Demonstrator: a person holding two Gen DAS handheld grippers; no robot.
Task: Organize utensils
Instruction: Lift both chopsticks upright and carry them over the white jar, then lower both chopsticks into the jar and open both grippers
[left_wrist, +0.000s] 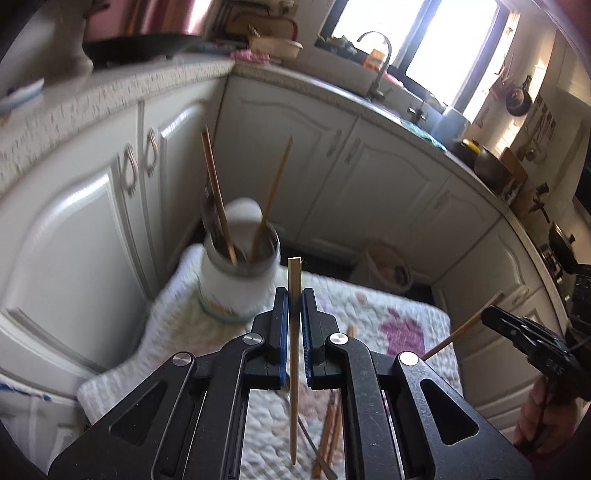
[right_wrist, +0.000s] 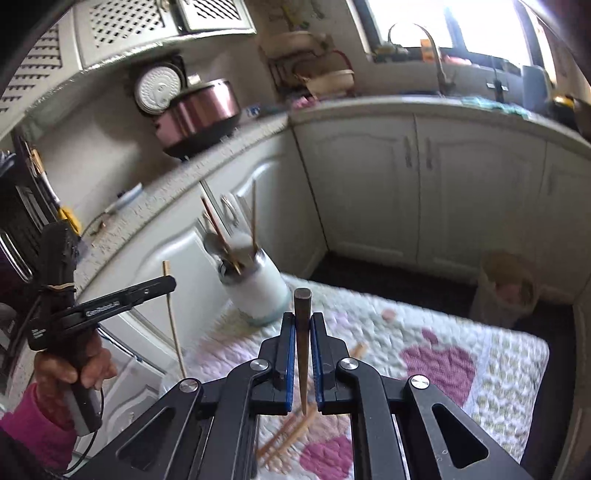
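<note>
Two handheld grippers each clamp a chopstick upright above a quilted mat (right_wrist: 461, 332): the left gripper (left_wrist: 294, 314) pinches a pale chopstick (left_wrist: 294, 332), the right gripper (right_wrist: 303, 338) a dark chopstick (right_wrist: 302, 332). Loose chopsticks (right_wrist: 288, 435) lie on the mat below; beyond, a white holder (left_wrist: 236, 284) stands there with utensils inside.

White lettering runs along the arm of the left gripper (right_wrist: 162, 286), too blurred to read. No other text is legible.
</note>
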